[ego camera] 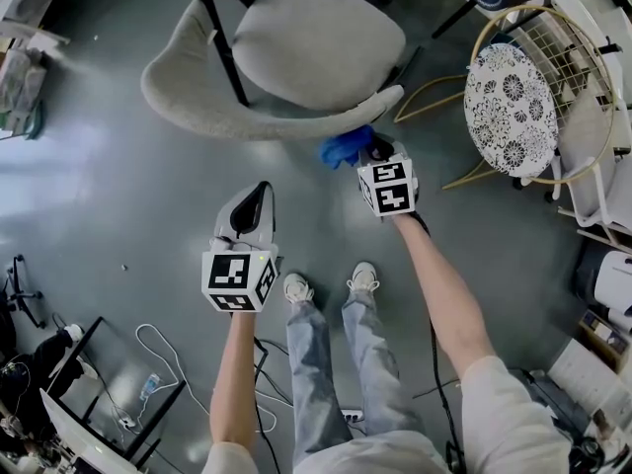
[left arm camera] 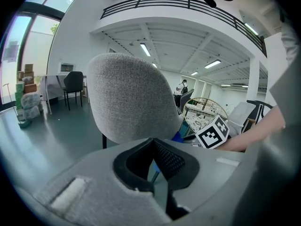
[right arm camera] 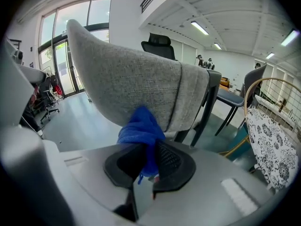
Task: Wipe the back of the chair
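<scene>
pale jeans (ego camera: 373, 363), white sneakers (ego camera: 296, 288) — marker cubes (ego camera: 237, 279)

No words, numbers or brand names legible anywhere. Only black-and-white square code patterns, on the left hand-held gripper (ego camera: 259, 194) cube (ego camera: 238, 280) and the right hand-held gripper (ego camera: 367, 153) cube (ego camera: 387, 186).

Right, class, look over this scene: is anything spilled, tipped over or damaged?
Nothing stands out. The grey chair stands upright on its legs, and the right gripper is clamped on the blue cloth, which is up against the chair's back.
</scene>
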`<control>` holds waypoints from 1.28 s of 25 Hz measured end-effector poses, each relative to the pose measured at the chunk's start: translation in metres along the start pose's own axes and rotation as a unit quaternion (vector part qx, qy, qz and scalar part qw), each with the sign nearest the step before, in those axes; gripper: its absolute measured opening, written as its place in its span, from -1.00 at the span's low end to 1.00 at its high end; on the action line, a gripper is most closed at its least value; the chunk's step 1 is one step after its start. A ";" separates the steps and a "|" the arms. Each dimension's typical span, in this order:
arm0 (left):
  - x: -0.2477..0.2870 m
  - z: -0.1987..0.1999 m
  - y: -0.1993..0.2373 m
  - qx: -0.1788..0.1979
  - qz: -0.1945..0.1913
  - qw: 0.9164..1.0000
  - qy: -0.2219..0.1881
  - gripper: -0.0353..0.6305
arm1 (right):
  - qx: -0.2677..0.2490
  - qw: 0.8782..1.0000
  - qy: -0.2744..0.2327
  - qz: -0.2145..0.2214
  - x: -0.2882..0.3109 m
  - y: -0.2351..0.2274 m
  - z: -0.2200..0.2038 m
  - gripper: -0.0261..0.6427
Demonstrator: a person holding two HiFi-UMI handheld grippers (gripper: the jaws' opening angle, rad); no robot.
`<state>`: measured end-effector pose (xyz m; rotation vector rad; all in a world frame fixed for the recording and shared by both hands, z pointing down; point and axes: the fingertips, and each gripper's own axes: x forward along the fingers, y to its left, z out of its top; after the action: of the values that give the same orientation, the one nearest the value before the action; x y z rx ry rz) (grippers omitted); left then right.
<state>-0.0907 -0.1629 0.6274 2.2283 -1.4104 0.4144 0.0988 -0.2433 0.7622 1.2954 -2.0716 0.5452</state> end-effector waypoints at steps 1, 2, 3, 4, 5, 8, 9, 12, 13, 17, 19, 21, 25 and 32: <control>-0.001 0.000 0.000 0.000 0.000 1.000 0.000 -0.88 | 0.001 1.000 0.001 -0.001 -0.001 0.000 -0.002 -0.81; -0.002 0.001 -0.001 0.001 0.001 1.000 -0.001 -0.88 | 0.003 1.000 0.003 0.000 -0.003 0.000 -0.004 -0.81; -0.004 0.001 -0.001 0.001 0.001 1.000 -0.001 -0.88 | 0.006 1.000 0.003 0.001 -0.007 0.002 -0.005 -0.81; -0.006 0.001 -0.002 0.002 0.001 1.000 -0.001 -0.88 | 0.008 1.000 0.003 0.002 -0.011 0.003 -0.005 -0.81; -0.007 0.002 -0.003 0.003 0.001 1.000 -0.001 -0.88 | 0.010 1.000 0.002 0.002 -0.015 0.004 -0.007 -0.81; -0.013 0.003 -0.007 0.005 0.002 1.000 -0.003 -0.88 | 0.012 1.000 -0.002 -0.002 -0.030 0.004 -0.015 -0.81; -0.015 0.003 -0.009 0.005 0.002 1.000 -0.003 -0.88 | 0.011 1.000 -0.004 -0.004 -0.036 0.004 -0.019 -0.81; -0.022 0.002 -0.015 0.006 0.003 1.000 -0.004 -0.88 | 0.018 1.000 -0.015 -0.008 -0.059 0.006 -0.027 -0.81; -0.025 0.001 -0.019 0.008 0.002 1.000 -0.004 -0.88 | 0.024 0.999 -0.019 -0.010 -0.068 0.006 -0.029 -0.81; -0.034 0.004 -0.032 0.015 0.001 1.000 -0.010 -0.88 | 0.036 0.998 -0.045 -0.017 -0.108 0.007 -0.030 -0.81; -0.039 0.007 -0.037 0.014 0.004 1.000 -0.013 -0.88 | 0.041 0.997 -0.063 -0.021 -0.130 0.008 -0.024 -0.81; -0.046 0.012 -0.044 0.014 0.005 1.000 -0.017 -0.88 | 0.041 0.996 -0.081 -0.026 -0.155 0.008 -0.017 -0.81; -0.063 0.022 -0.055 0.013 0.008 1.000 -0.025 -0.88 | 0.043 0.992 -0.116 -0.039 -0.202 0.004 0.000 -0.81; -0.095 0.042 -0.067 -0.006 0.026 0.999 -0.039 -0.88 | 0.043 0.988 -0.139 -0.056 -0.267 -0.004 0.026 -0.81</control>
<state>-0.0700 -0.0883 0.5311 2.2253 -1.5090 0.3391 0.1804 -0.0901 0.5580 1.6061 -2.1992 0.4279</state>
